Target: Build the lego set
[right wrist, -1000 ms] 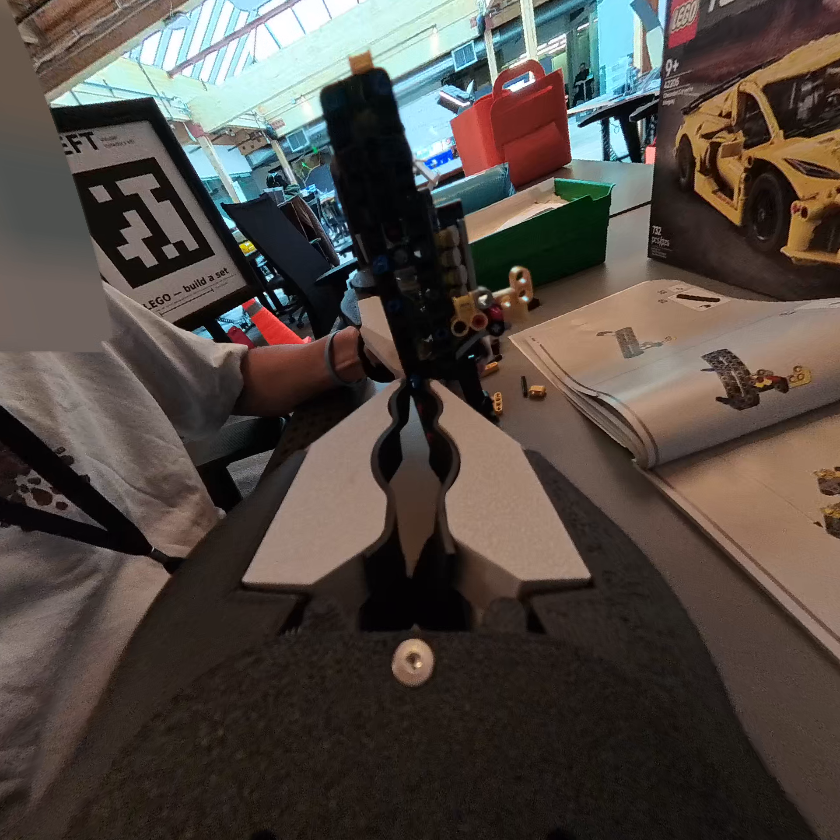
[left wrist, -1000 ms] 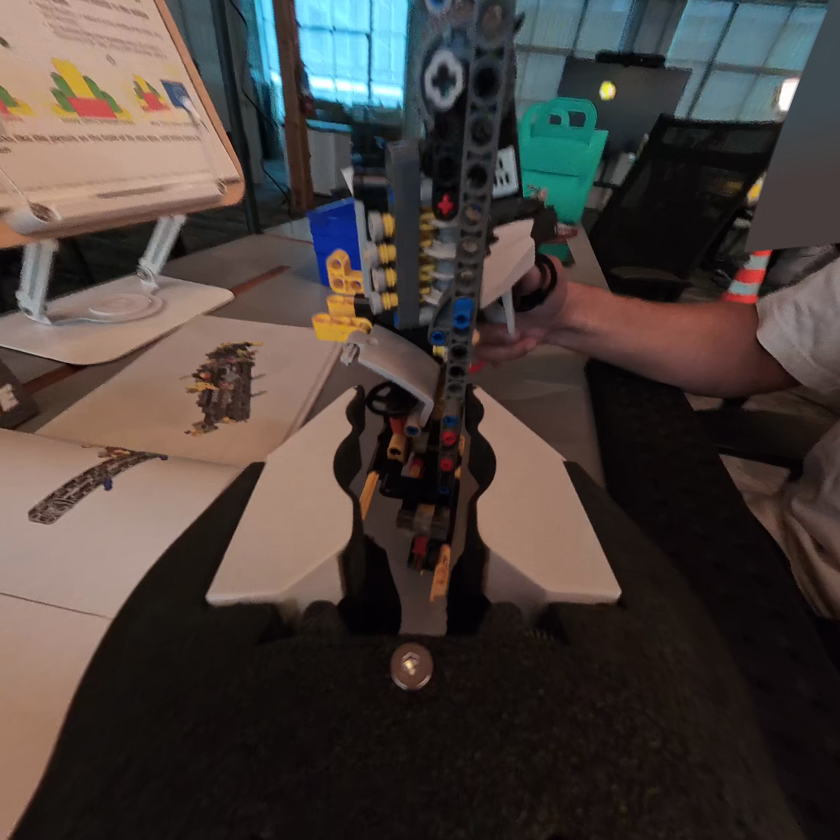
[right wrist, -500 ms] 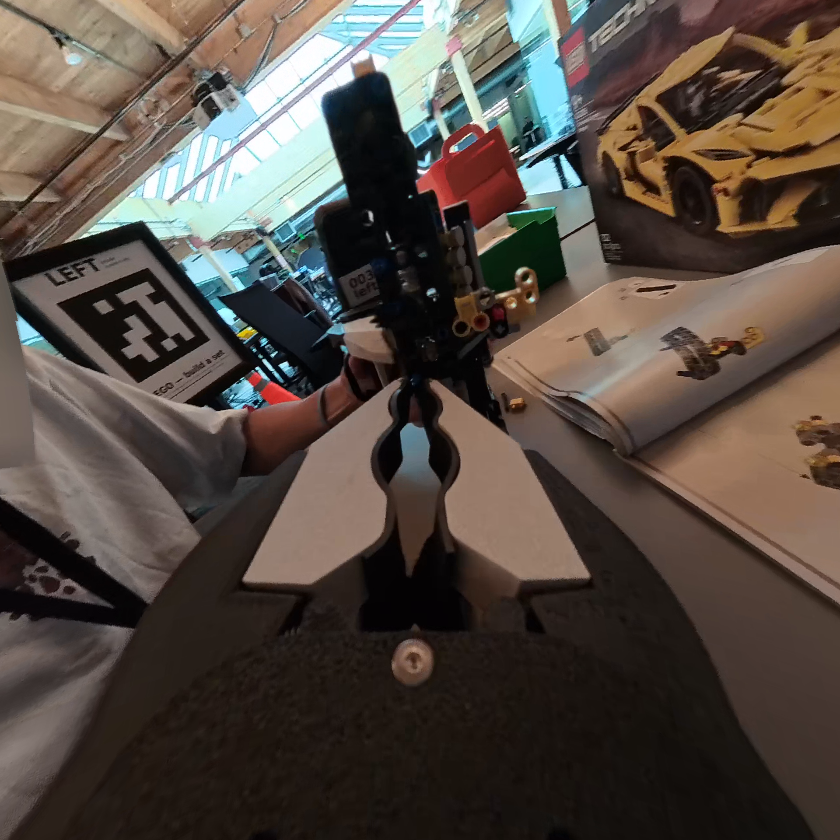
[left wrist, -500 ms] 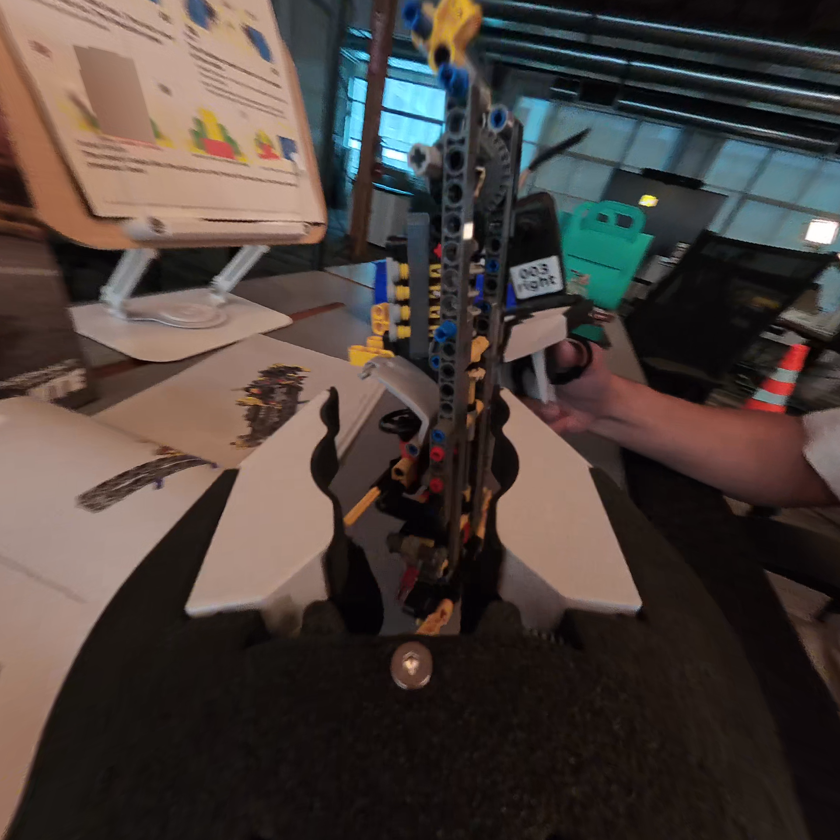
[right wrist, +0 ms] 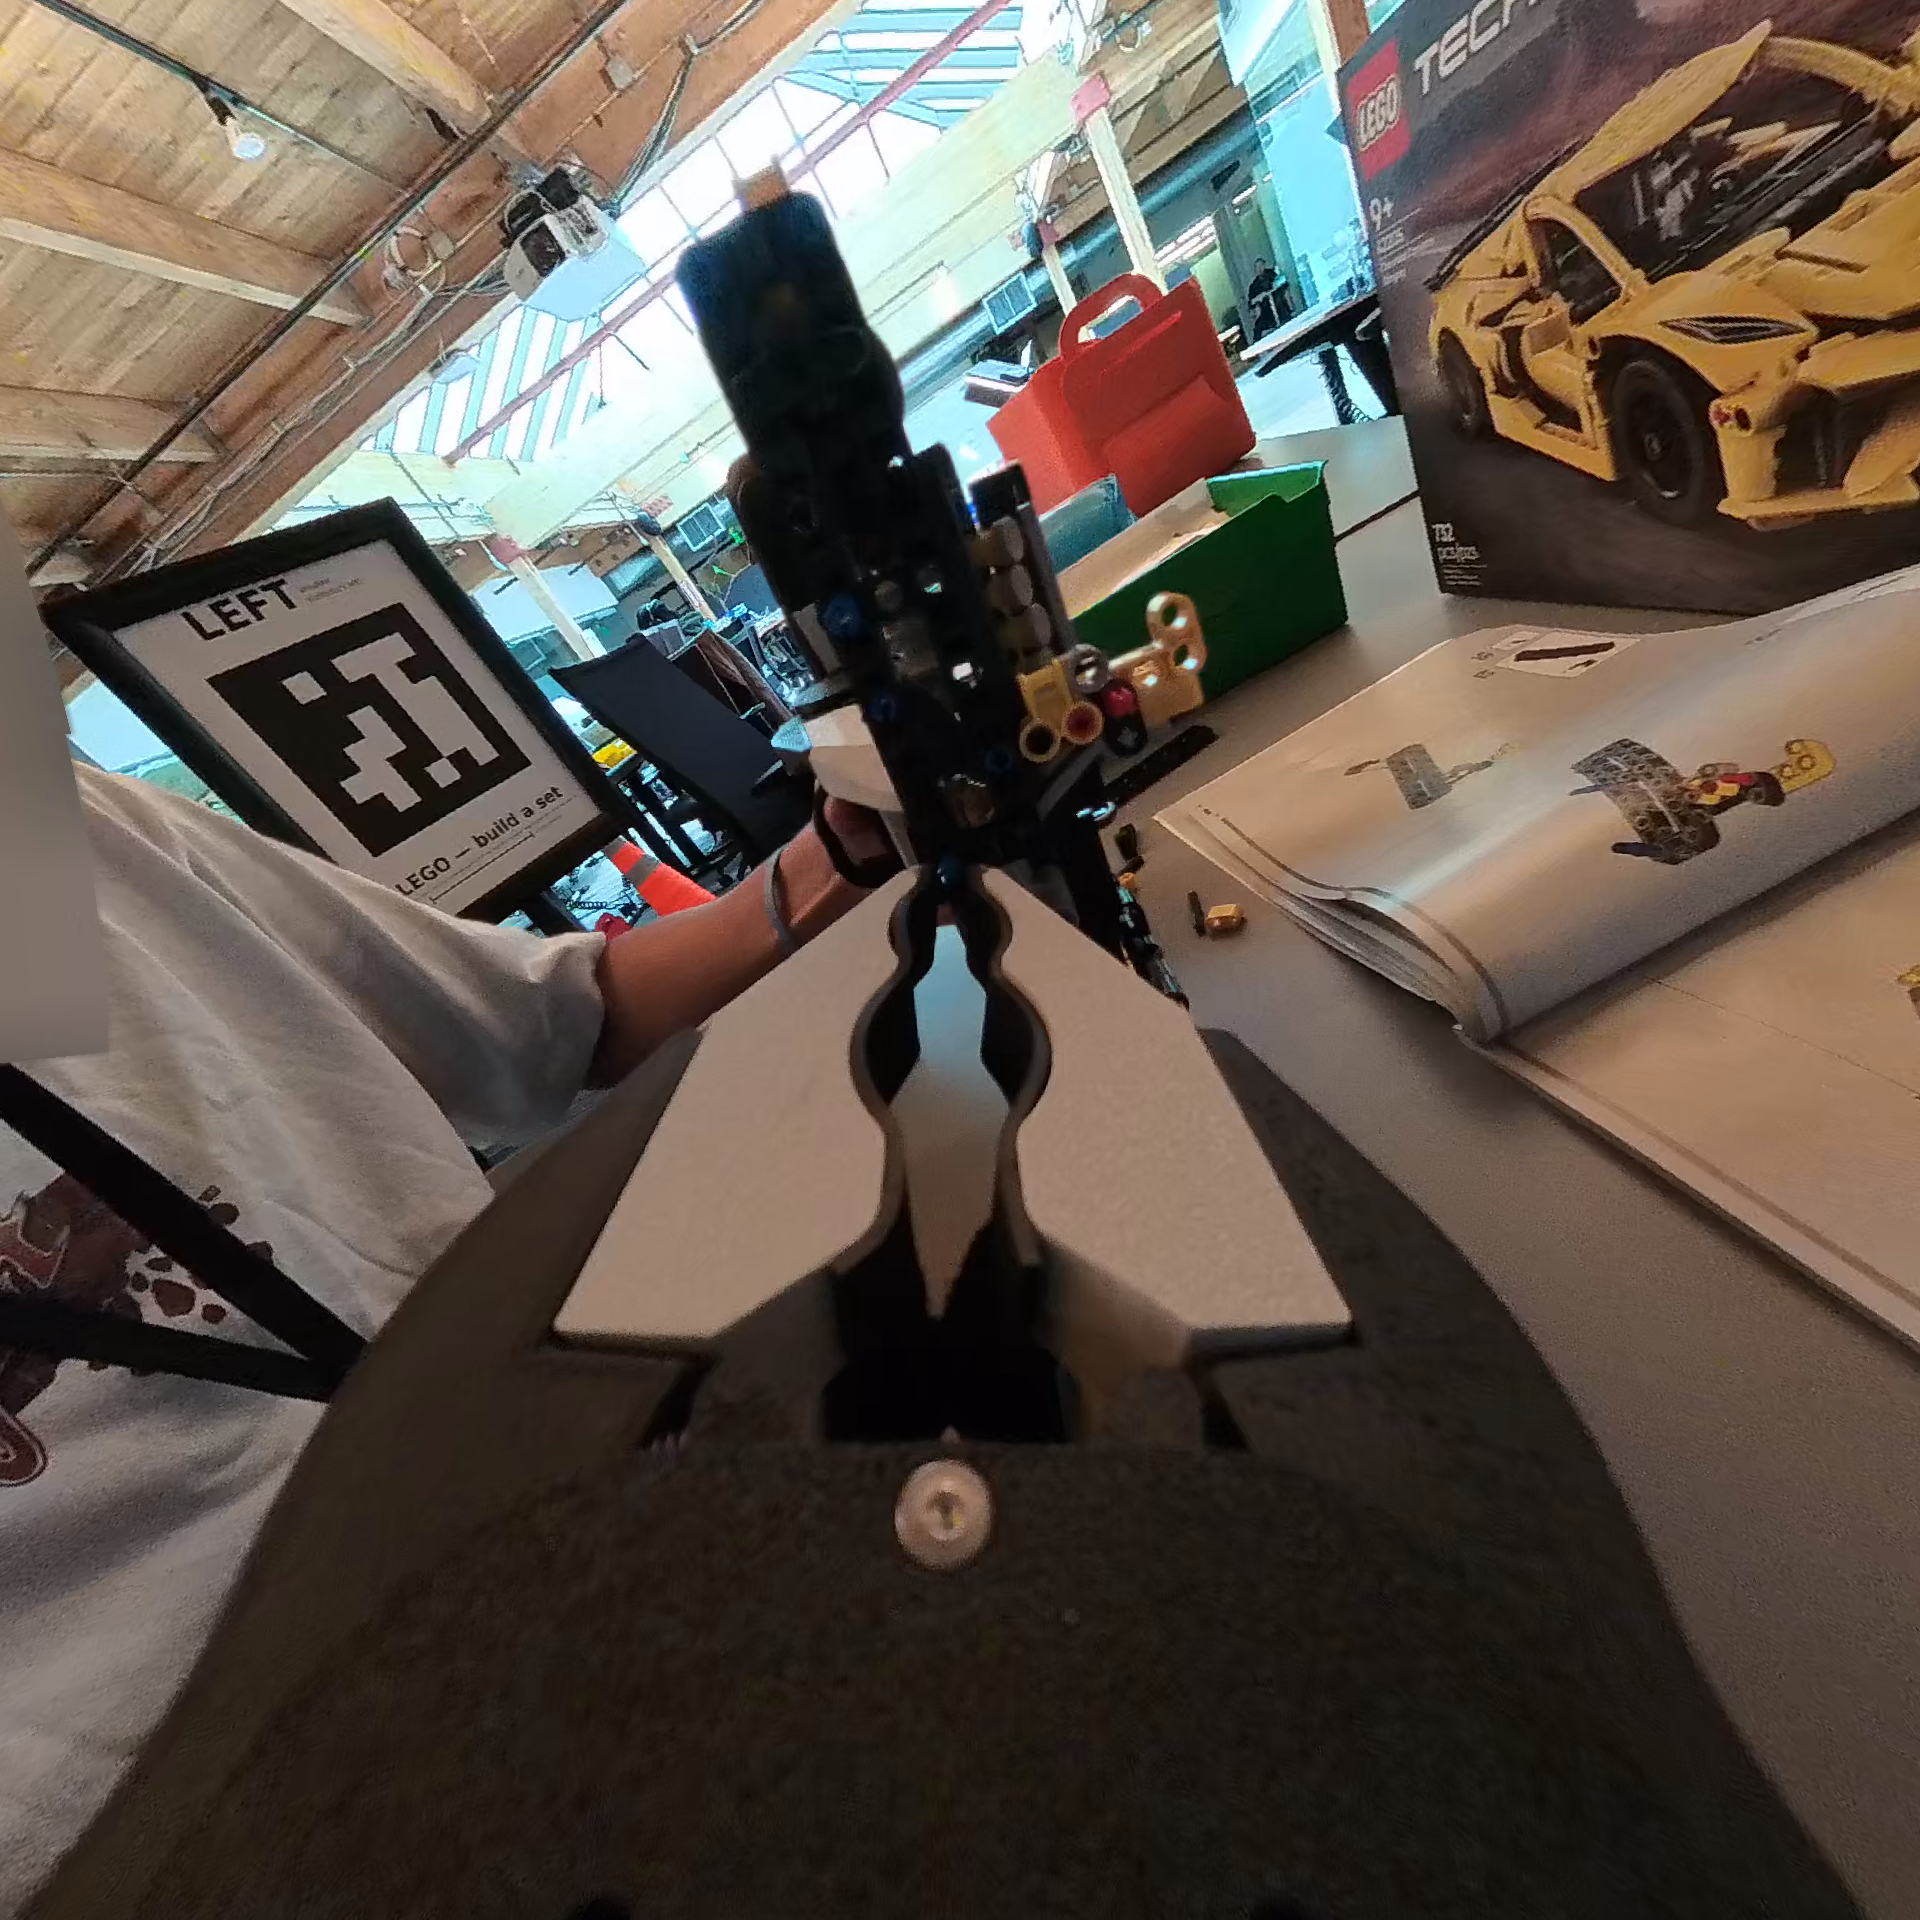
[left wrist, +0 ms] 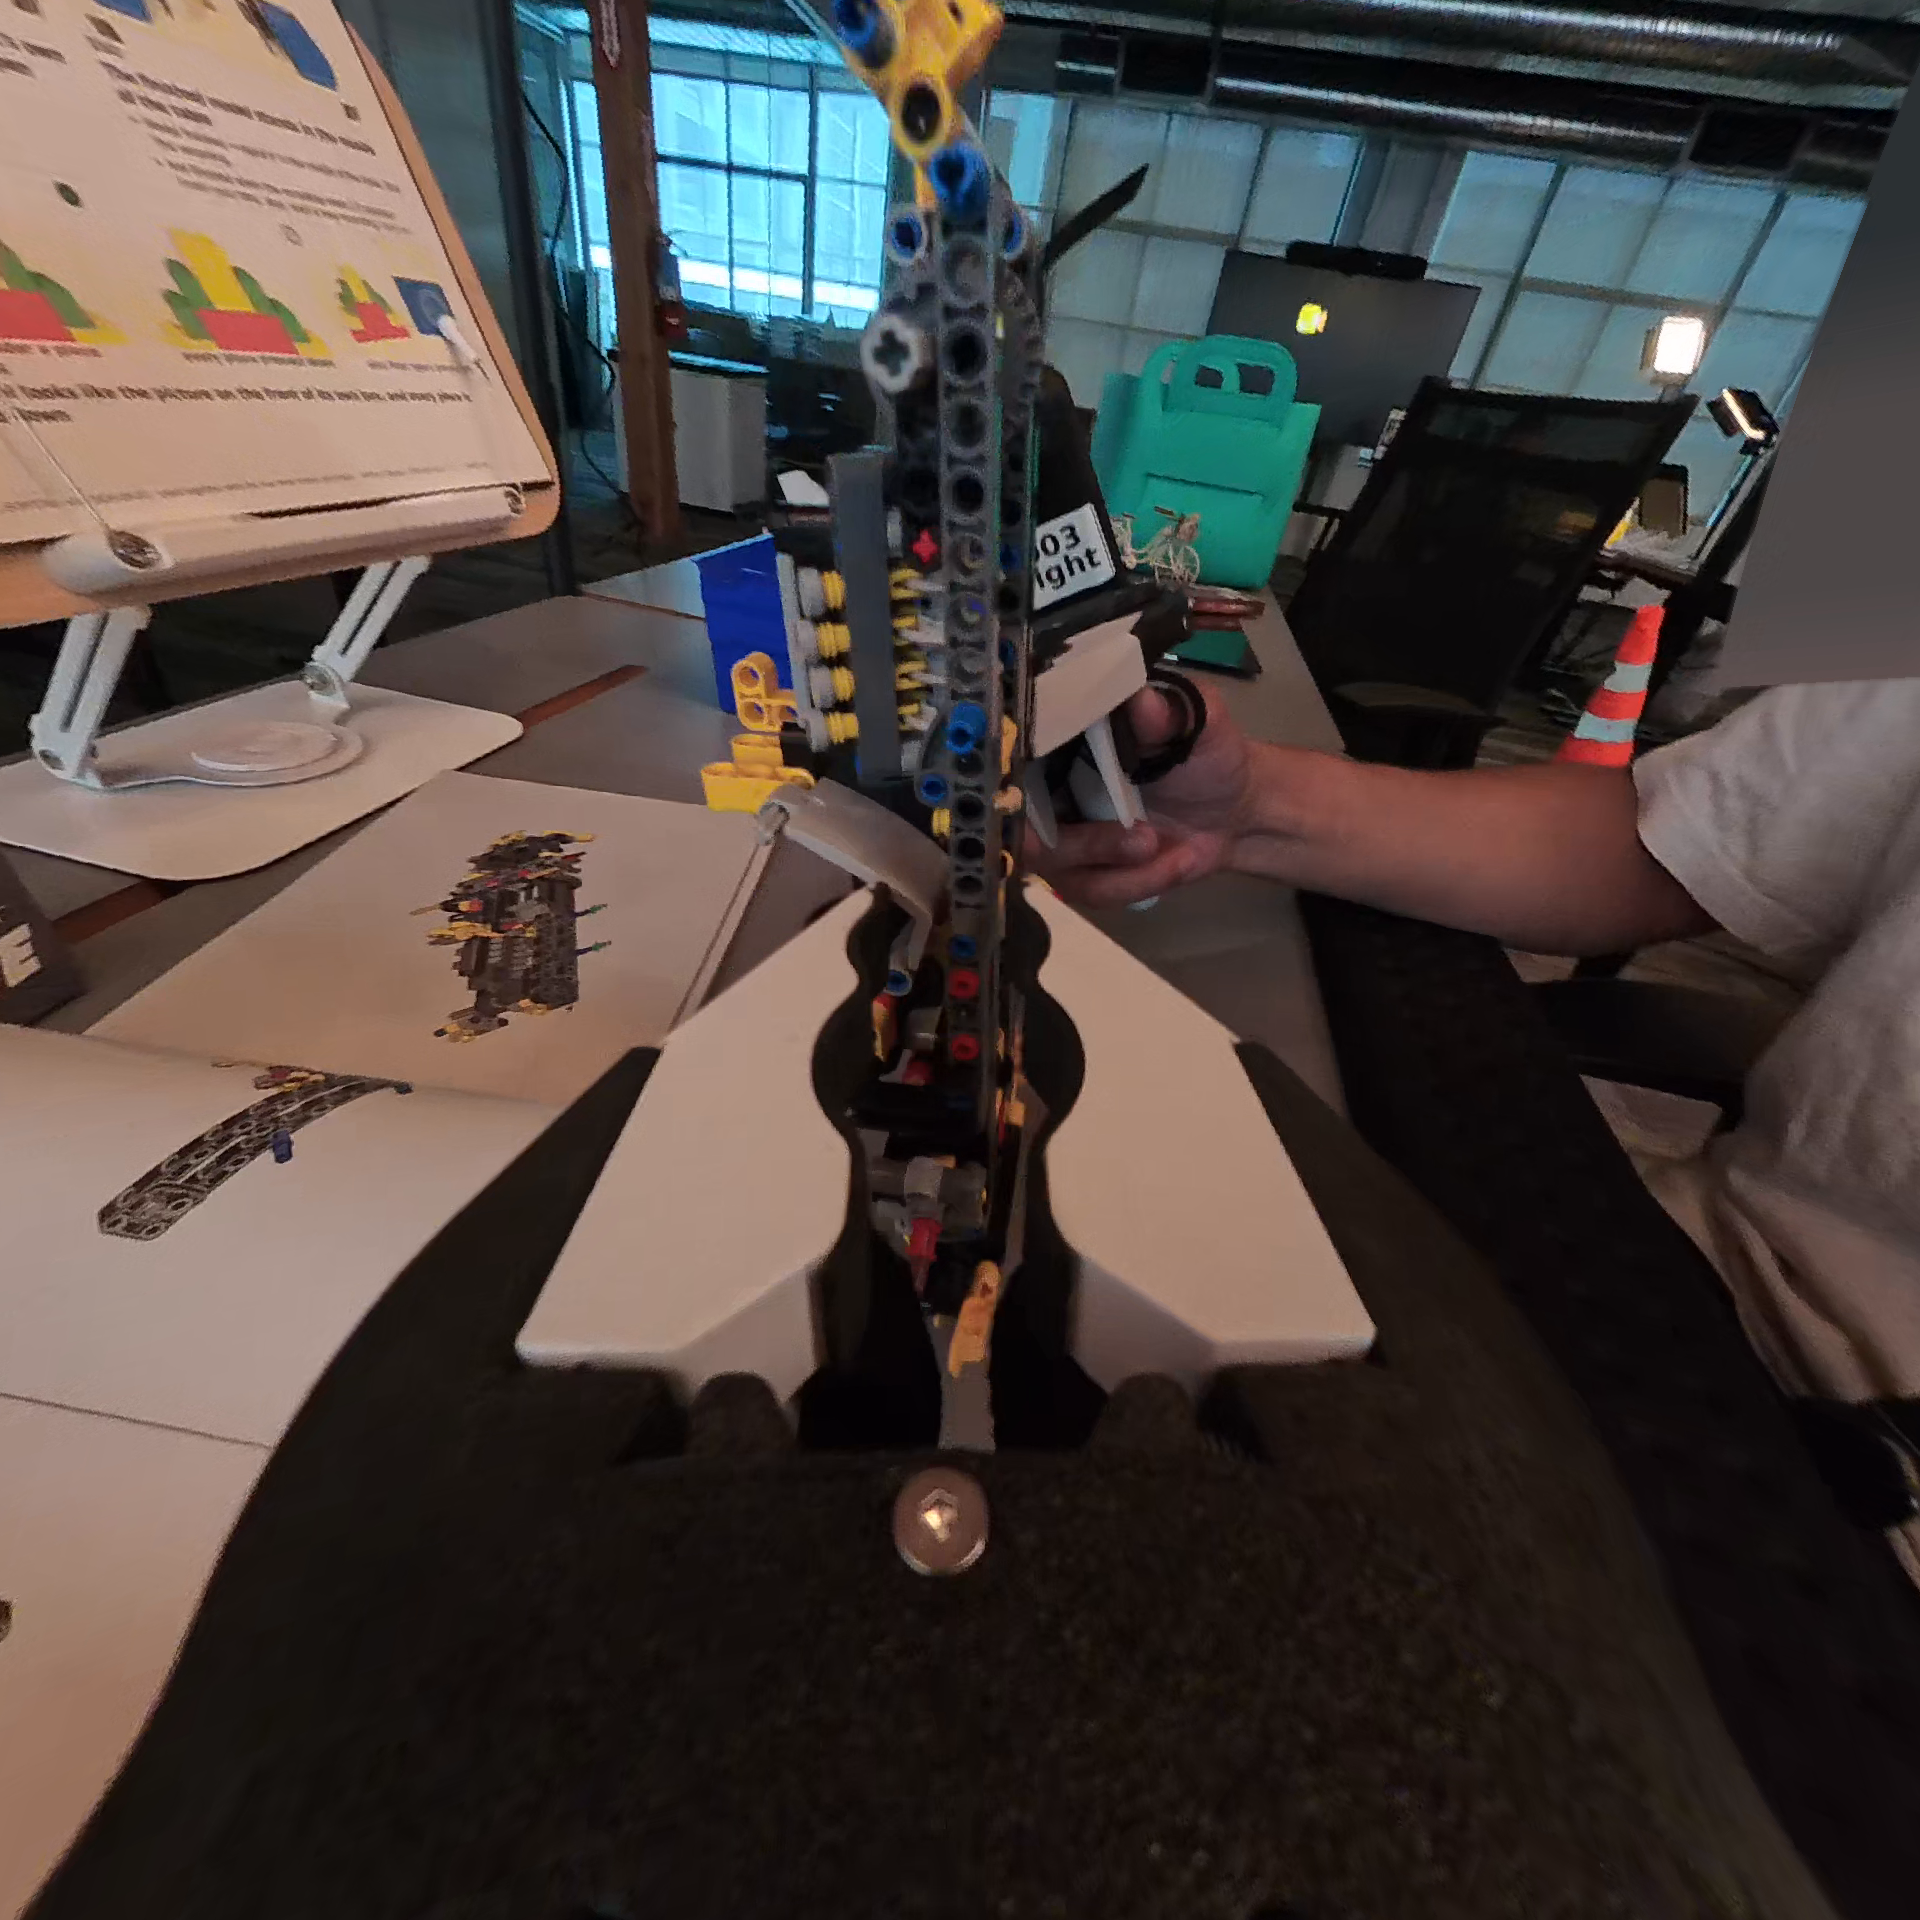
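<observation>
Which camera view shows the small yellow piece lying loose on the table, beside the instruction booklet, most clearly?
The right wrist view. There the small yellow piece lies on the bare table, just left of the open instruction booklet, unobstructed. The left wrist view does not show it clearly: the lego assembly and the left tool fill its middle.

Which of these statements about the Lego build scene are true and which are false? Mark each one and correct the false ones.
1. The left hand-held gripper is shut on the Lego assembly, which stands upright. True.
2. The instruction booklet lies closed on the table. False: it lies open.
3. The set's box pictures a yellow car. True.
4. The right hand-held gripper is wide open, well away from the assembly. False: its tips are nearly together at the assembly's lower edge.
5. A green bin sits on the table behind the assembly. True.
</observation>
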A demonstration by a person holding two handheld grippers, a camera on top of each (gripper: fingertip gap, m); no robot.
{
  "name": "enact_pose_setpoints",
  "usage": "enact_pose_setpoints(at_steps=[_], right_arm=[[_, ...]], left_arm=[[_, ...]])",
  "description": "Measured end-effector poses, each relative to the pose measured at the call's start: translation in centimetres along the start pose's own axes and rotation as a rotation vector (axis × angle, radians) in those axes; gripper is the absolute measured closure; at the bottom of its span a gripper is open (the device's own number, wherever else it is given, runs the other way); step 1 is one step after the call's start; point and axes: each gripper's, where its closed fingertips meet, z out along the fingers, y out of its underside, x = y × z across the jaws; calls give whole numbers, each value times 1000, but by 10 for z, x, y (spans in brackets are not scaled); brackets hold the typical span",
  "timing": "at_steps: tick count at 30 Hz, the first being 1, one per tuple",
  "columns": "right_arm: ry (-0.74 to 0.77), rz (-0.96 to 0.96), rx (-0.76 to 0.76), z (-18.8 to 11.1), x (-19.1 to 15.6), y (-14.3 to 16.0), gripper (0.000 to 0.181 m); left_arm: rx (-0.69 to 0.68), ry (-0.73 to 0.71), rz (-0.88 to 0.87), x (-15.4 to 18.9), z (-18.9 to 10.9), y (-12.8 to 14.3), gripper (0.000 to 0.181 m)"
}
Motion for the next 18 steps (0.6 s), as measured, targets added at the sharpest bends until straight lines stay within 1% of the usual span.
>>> enact_pose_setpoints(at_steps=[3,5,9,12,14,15,17,18], right_arm=[[-15,-3,-6,3,-3,1,177],[-32,-4,-15,4,-5,3,177],[-22,-1,-9,2,-4,2,177],[-42,-4,-22,3,-8,5,177],[-24,-49,-72,3,-9,12,177],[12,-67,-126,3,-4,20,177],[66,-89,-262,6,5,46,178],[88,-105,-251,8,8,49,178]], left_arm=[[-76,22,-8,3,4,14,157],[-56,17,7,3,5,12,163],[-35,31,12,5,7,11,164],[-15,79,-20,8,5,11,165],[10,108,-36,11,3,9,166],[18,107,-47,9,2,7,167],[-23,79,-36,4,4,13,167],[-40,76,-44,2,3,14,167]])
